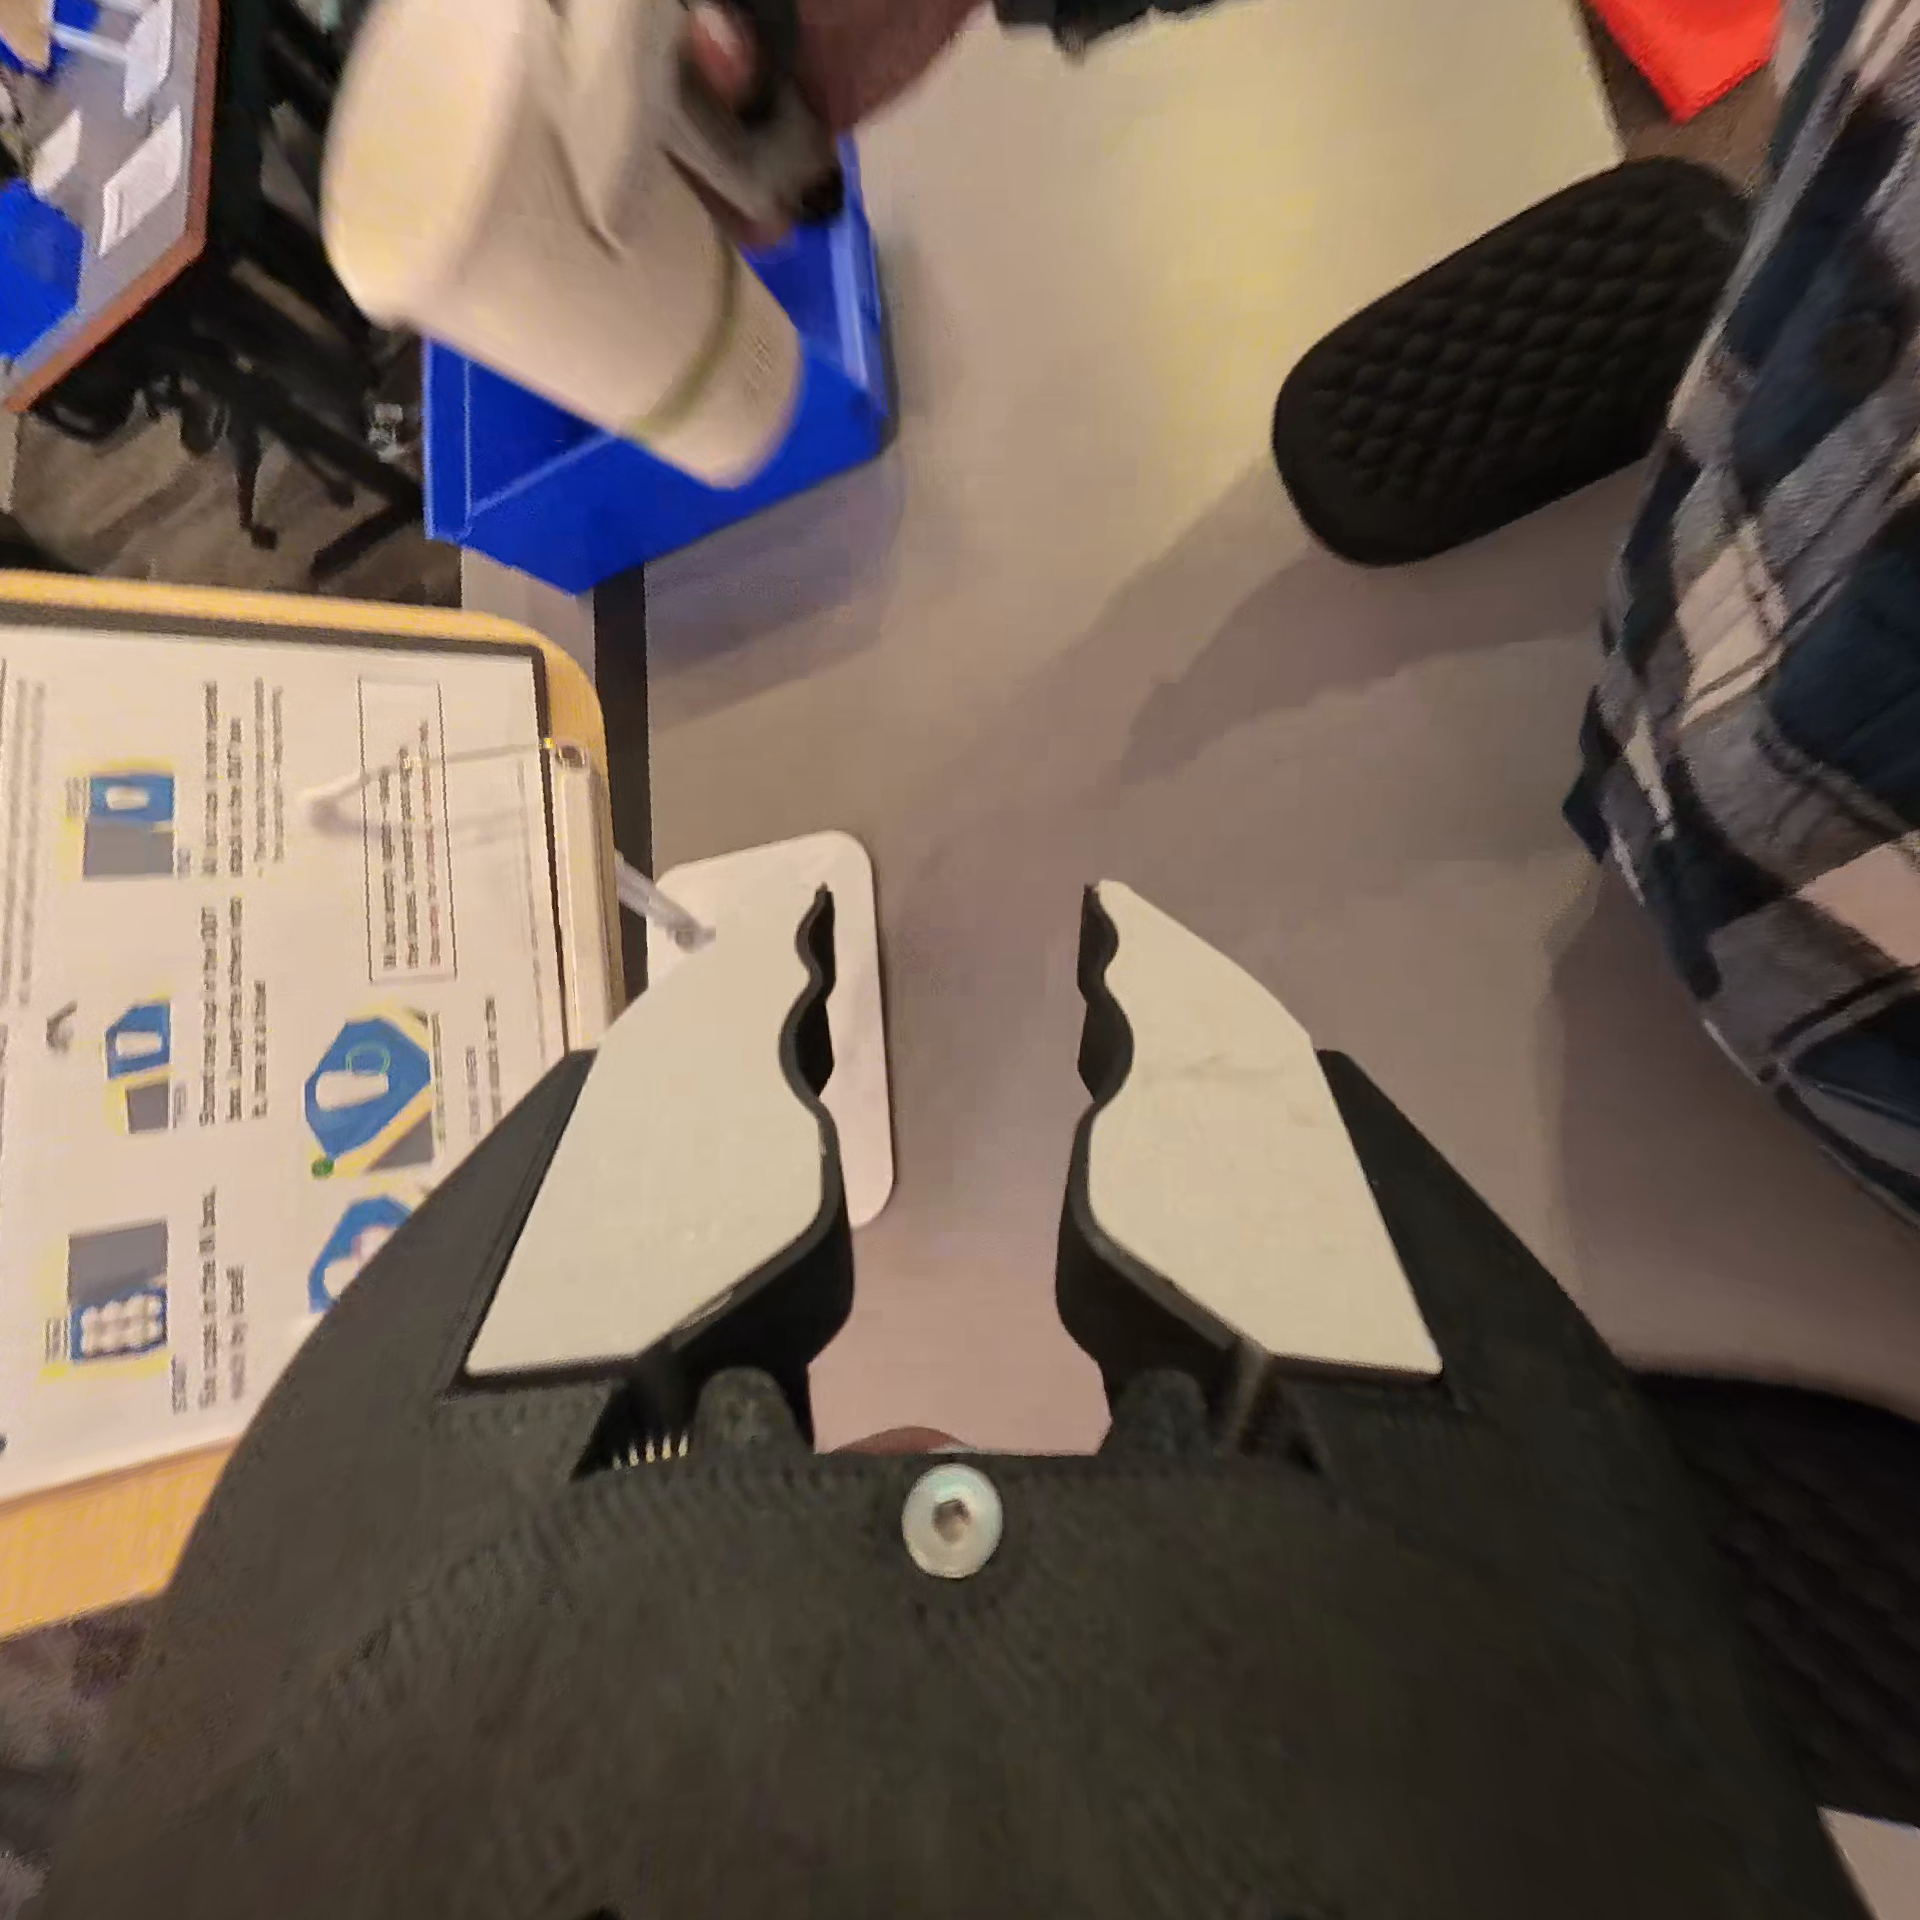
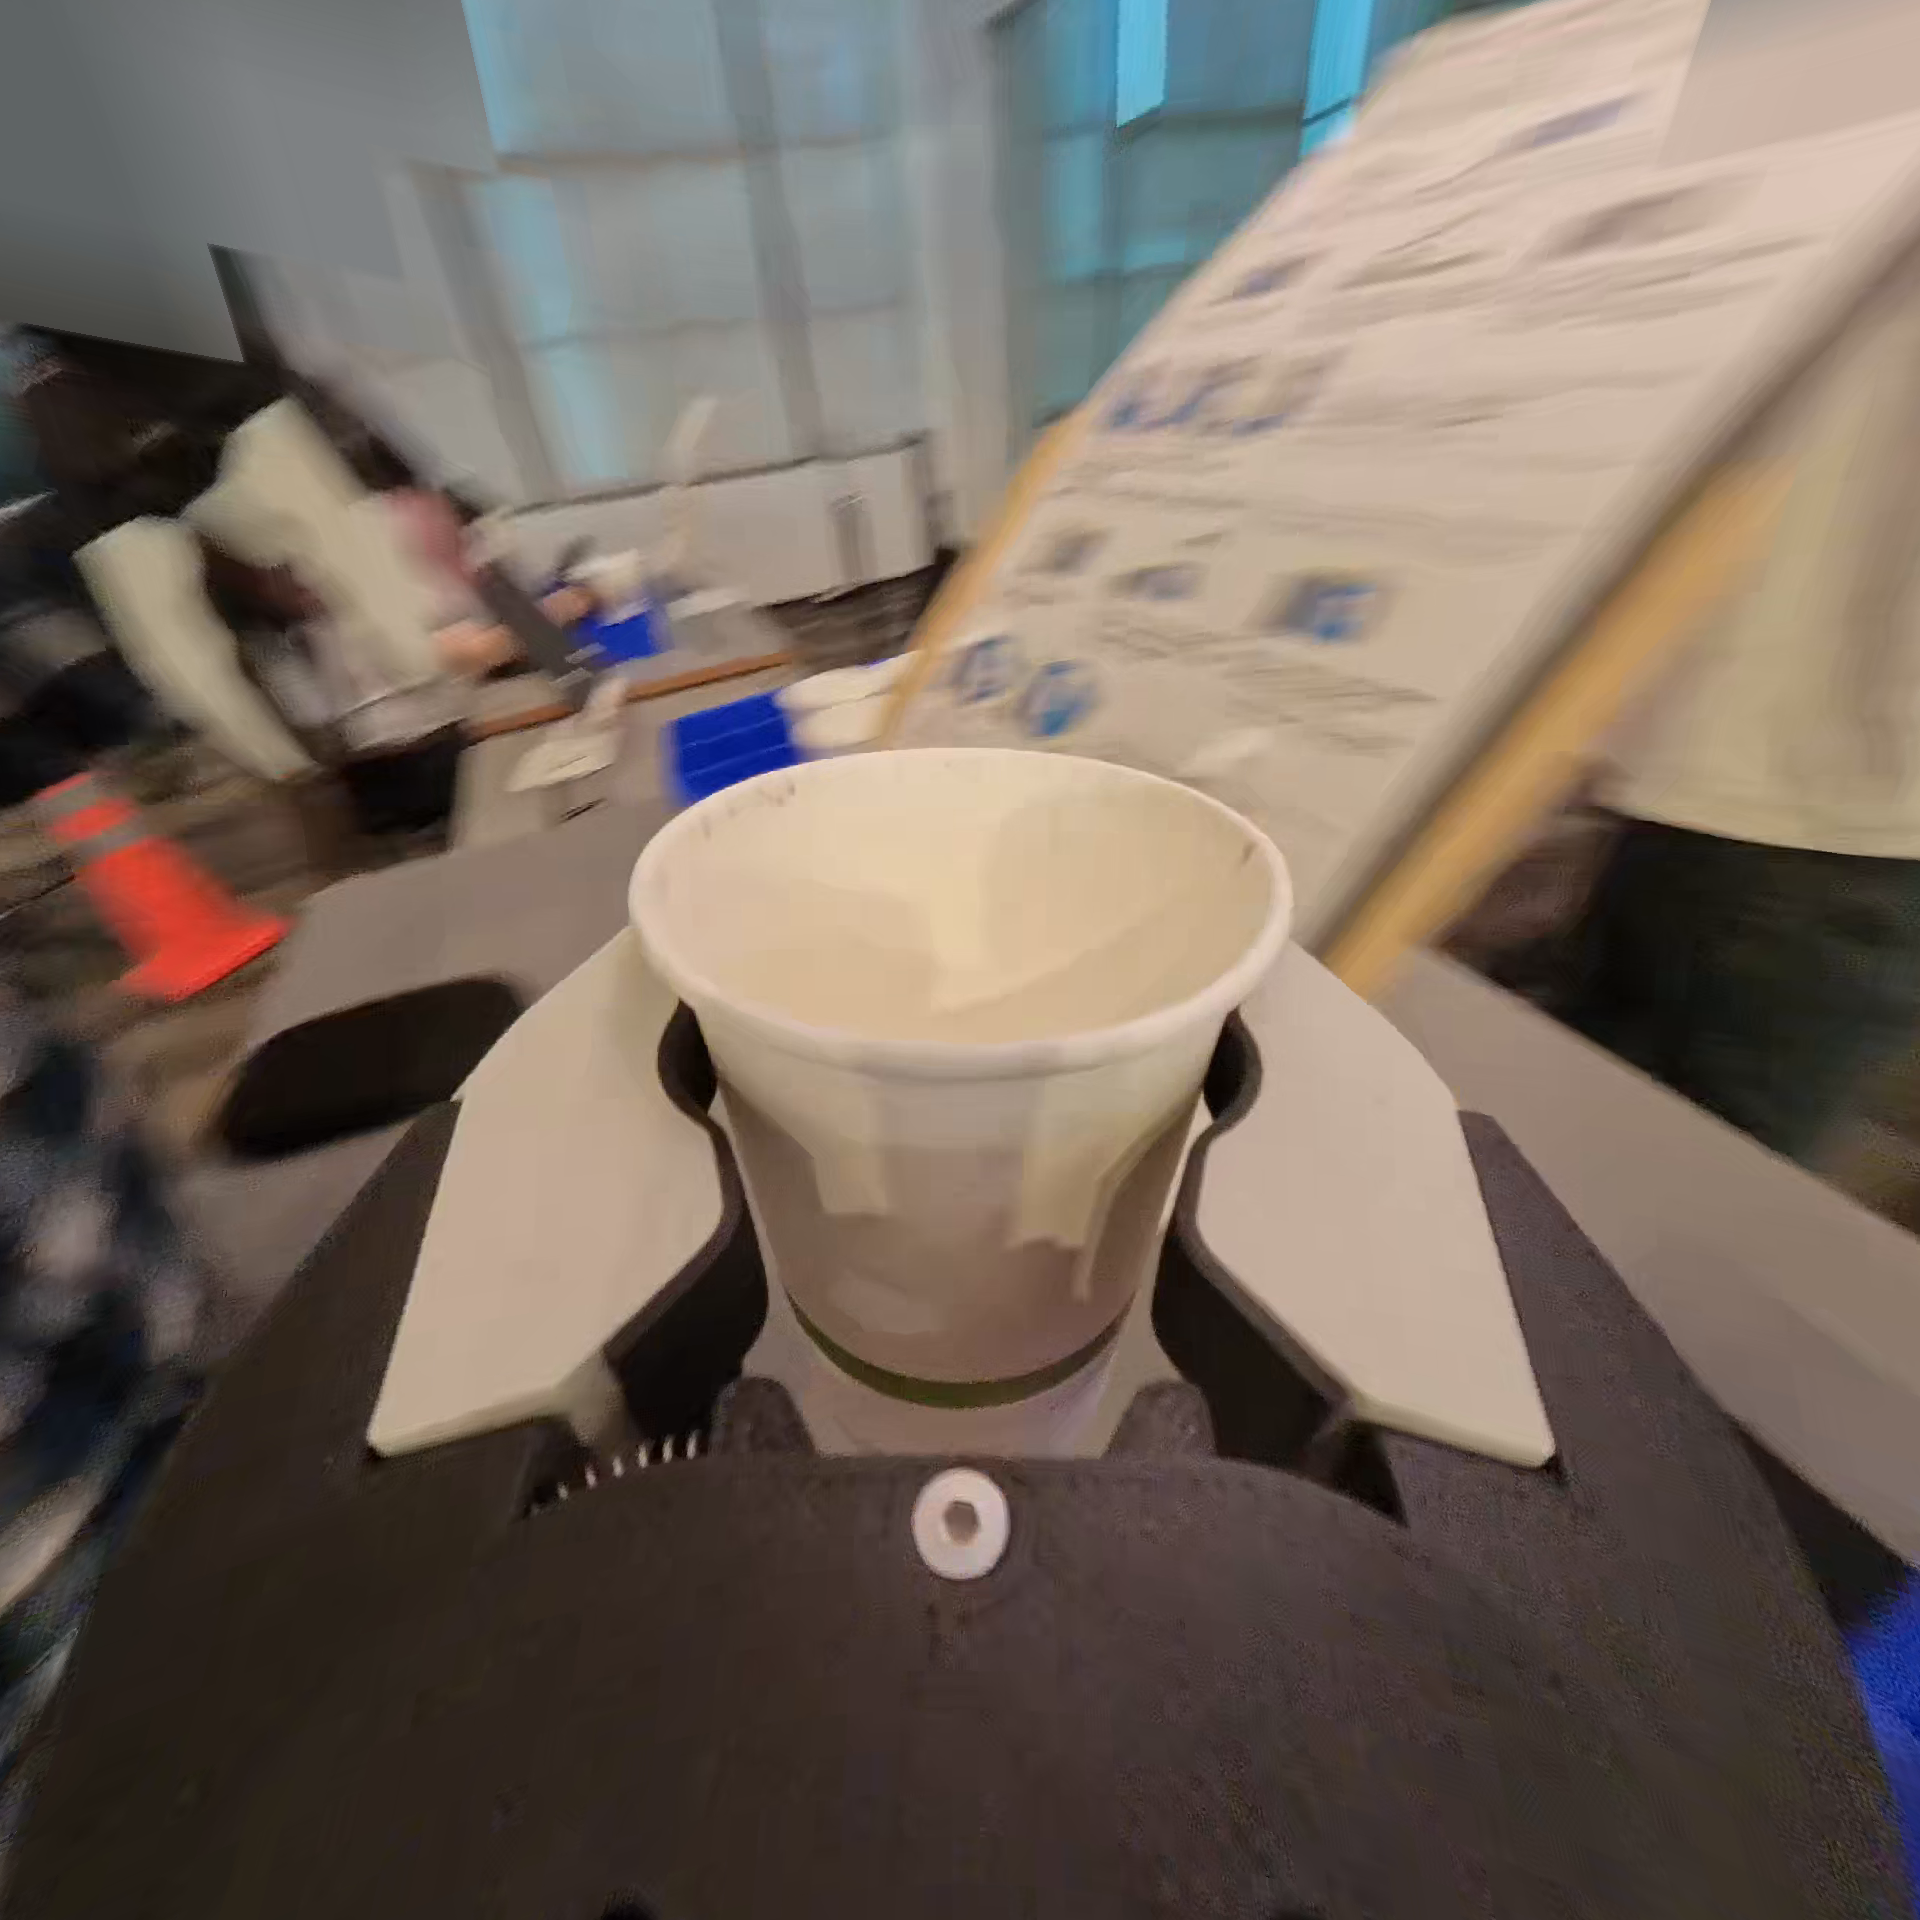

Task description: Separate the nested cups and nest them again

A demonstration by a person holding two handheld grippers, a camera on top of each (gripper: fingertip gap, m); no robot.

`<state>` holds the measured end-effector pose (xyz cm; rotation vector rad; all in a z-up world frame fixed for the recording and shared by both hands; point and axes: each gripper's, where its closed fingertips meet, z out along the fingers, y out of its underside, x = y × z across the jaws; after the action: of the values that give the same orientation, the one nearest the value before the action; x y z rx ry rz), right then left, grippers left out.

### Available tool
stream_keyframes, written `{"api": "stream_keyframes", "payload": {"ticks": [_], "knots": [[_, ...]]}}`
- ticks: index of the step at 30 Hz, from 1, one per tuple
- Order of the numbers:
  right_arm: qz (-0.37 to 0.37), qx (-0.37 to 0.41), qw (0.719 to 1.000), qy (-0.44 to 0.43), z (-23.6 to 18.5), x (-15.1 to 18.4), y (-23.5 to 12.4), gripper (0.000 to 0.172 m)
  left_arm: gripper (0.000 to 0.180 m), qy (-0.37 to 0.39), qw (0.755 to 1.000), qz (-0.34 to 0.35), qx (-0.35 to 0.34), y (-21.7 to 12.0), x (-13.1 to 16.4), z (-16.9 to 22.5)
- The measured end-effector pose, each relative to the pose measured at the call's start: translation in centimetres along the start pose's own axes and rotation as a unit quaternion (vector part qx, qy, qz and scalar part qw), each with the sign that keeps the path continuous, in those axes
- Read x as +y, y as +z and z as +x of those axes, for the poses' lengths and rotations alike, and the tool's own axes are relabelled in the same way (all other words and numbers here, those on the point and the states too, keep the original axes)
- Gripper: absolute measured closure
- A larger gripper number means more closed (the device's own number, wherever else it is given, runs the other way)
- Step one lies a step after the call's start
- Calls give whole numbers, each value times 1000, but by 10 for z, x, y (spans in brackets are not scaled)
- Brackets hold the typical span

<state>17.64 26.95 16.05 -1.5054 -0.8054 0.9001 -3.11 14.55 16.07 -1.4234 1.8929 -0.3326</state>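
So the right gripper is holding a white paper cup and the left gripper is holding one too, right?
Not quite. The right gripper does hold a white paper cup, but in the left wrist view the left gripper is open, nothing between its fingers.

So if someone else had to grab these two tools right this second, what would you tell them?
Left gripper: open, nothing between its fingers, hovering over the grey table.
Right gripper: shut on a white paper cup, both fingers pressed to its sides, mouth facing away from the camera; the left view shows the cup raised above the blue bin.
Whether a second cup still sits inside it, I cannot tell.
Done: a cup is lifted off the table.
Left: pull the cups apart if still nested, then nest them again.
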Motion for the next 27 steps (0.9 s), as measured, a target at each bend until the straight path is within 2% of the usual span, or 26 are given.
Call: {"api": "stream_keyframes", "payload": {"ticks": [1,3,6,10,20,27], "knots": [[22,56,998,1,31,-7,-17,76,136,-4,1000,-13,-2,1,6,1],[55,157,986,-4,88,-14,-53,76,137,-12,1000,-28,-1,4,15,6],[67,273,960,-17,152,-8,-100,76,137,-34,999,-35,-5,5,21,10],[94,359,929,9,207,11,-141,76,138,-57,997,-47,-11,3,31,13],[57,412,909,30,259,62,-142,75,138,-92,992,-84,-20,-1,53,14],[33,431,901,39,271,83,-143,72,137,-100,990,-95,-17,-2,60,14]]}}
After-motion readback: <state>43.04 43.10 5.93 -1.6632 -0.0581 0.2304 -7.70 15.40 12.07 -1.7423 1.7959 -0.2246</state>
